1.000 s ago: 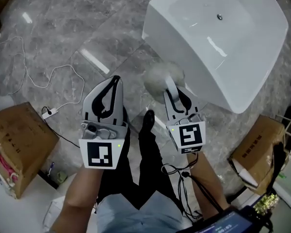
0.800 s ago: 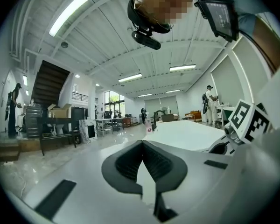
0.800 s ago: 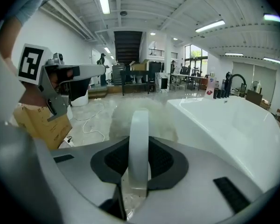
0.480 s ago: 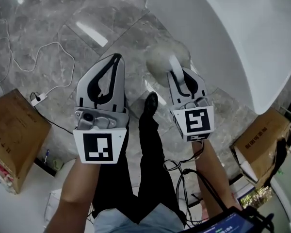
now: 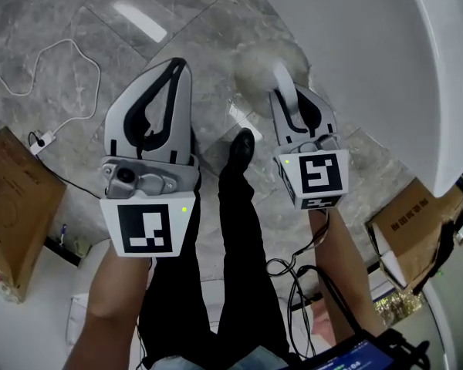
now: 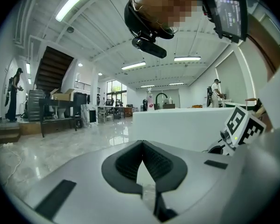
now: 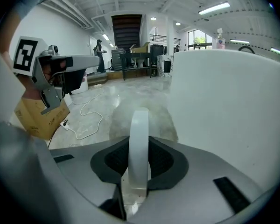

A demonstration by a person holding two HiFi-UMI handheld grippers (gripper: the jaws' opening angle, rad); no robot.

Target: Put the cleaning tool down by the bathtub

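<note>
The cleaning tool is a fluffy grey duster head (image 5: 261, 58) on a white handle (image 5: 282, 82). My right gripper (image 5: 285, 97) is shut on that handle and holds the tool low over the floor, right beside the white bathtub (image 5: 386, 45). In the right gripper view the handle (image 7: 140, 139) runs straight out between the pads, with the fluffy head (image 7: 164, 124) beyond and the bathtub (image 7: 228, 101) wall close on the right. My left gripper (image 5: 179, 66) hangs to the left, shut with nothing in it; its tips (image 6: 141, 144) meet in the left gripper view.
The floor is grey marble tile (image 5: 77, 21). A white cable with a plug strip (image 5: 37, 139) trails at left. Cardboard boxes stand at left (image 5: 11, 206) and at lower right (image 5: 409, 222). The person's black trouser leg and shoe (image 5: 243, 146) are between the grippers.
Both grippers and the view have moved toward the bathtub, whose wall now fills the upper right. The duster stays gripped in the right gripper. The left gripper stays shut and empty.
</note>
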